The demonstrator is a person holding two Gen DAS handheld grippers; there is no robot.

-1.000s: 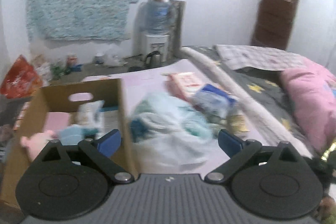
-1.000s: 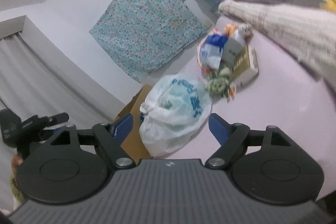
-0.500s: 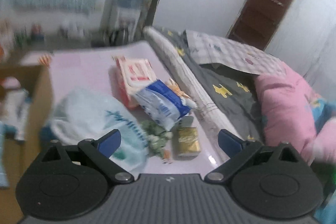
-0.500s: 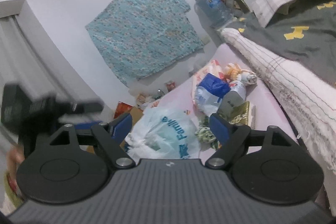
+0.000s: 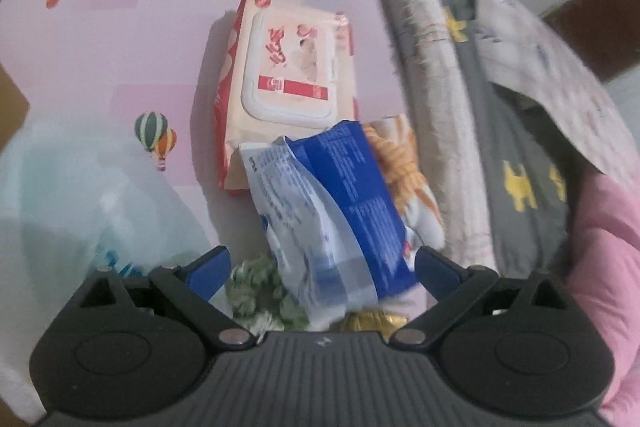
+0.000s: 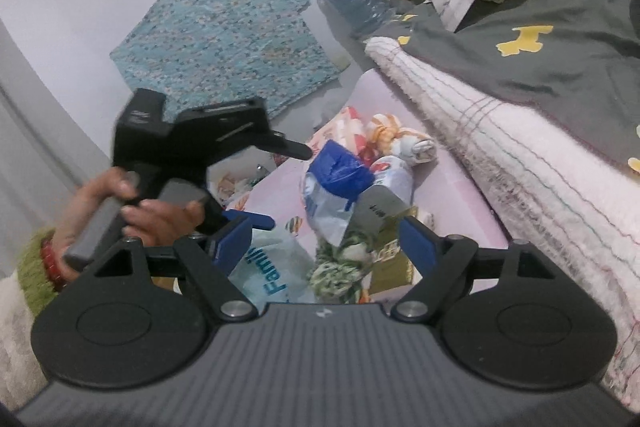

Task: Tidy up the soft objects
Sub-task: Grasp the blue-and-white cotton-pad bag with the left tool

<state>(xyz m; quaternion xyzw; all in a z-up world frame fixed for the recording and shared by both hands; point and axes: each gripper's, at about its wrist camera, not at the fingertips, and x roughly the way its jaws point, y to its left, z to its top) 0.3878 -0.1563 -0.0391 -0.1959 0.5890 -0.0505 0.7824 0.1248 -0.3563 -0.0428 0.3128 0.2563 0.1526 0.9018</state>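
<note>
Left wrist view first: the left tool is wide apart and empty, tipped down over the pile on the pink play mat. The blue-and-white soft pack lies right between the blue pads, not touching either one as far as I can tell. It's leaning across the big wipes packet, with an orange-striped plush tucked beside it and some green fluffy thing half under it. My guess at the risk: close here and the pads pinch only loose wrapper, so the pack sags or slips out on the lift. It could also drag the green thing along.

Right wrist view: the right tool is wide too, nothing in it, aimed low over the same heap beside the bed. A hand holds the left tool in from the left, and that's the other worry (both tools are crowding one pile). The white plastic bag sits just below, so a stray pad could snag it.
</note>
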